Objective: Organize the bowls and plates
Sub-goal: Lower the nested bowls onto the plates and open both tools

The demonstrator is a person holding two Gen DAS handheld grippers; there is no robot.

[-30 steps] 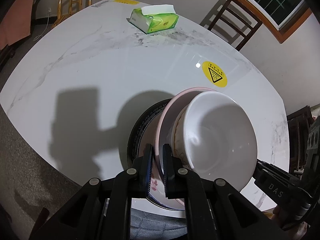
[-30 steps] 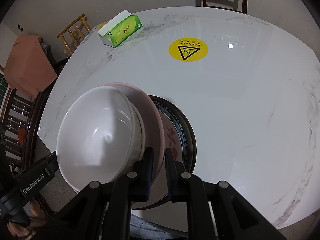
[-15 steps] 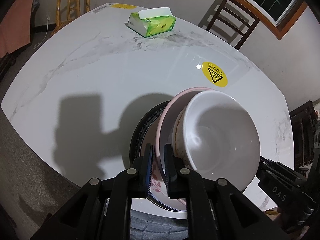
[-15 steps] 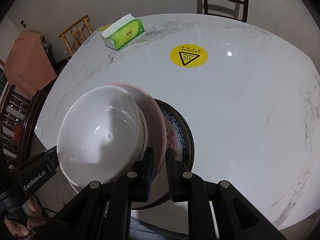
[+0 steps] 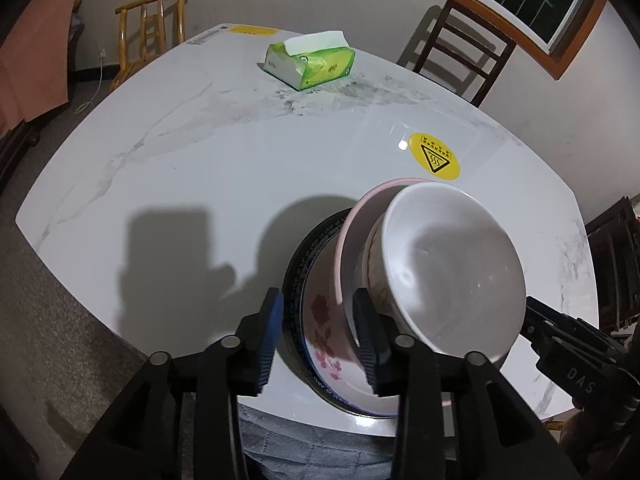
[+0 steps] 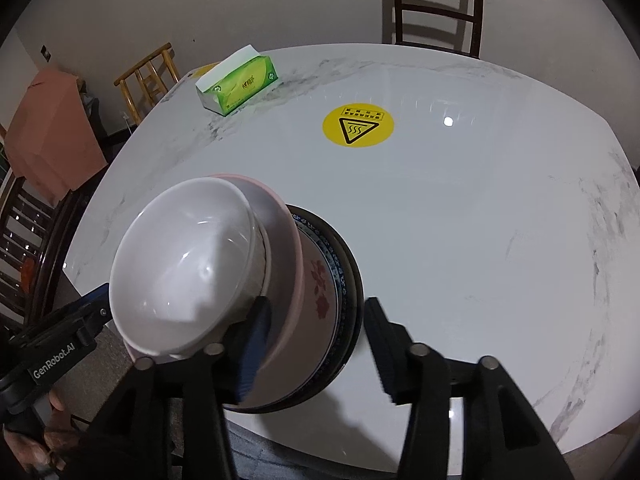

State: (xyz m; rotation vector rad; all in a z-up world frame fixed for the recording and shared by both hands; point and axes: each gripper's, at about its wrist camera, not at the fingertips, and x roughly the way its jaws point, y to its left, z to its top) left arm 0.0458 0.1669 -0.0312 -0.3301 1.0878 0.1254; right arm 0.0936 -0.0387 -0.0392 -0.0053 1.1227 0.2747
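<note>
glazed white ceramic bowl (image 5: 452, 268) atop pink plate (image 6: 286, 280): slippery, fragile; take rims at six o'clock. left gripper (image 5: 318, 338) and right gripper (image 6: 314, 346) fingers spread.

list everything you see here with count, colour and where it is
round white ceramic bowl: 1, white, top of the stack at the table's near edge
pink-rimmed plate: 1, pale pink, directly under the bowl
floral plate with dark patterned rim: 1, white with red flowers, bottom of the stack
green tissue box: 1, green and white, far side of the table
round yellow warning sticker: 1, yellow and black, table centre
white marble table: 1, white with grey veins
wooden chairs: 3 seen, two dark, one light, around the table
left tongs: black, open astride the plate rims
right tongs: black, open astride the plate rims
</note>
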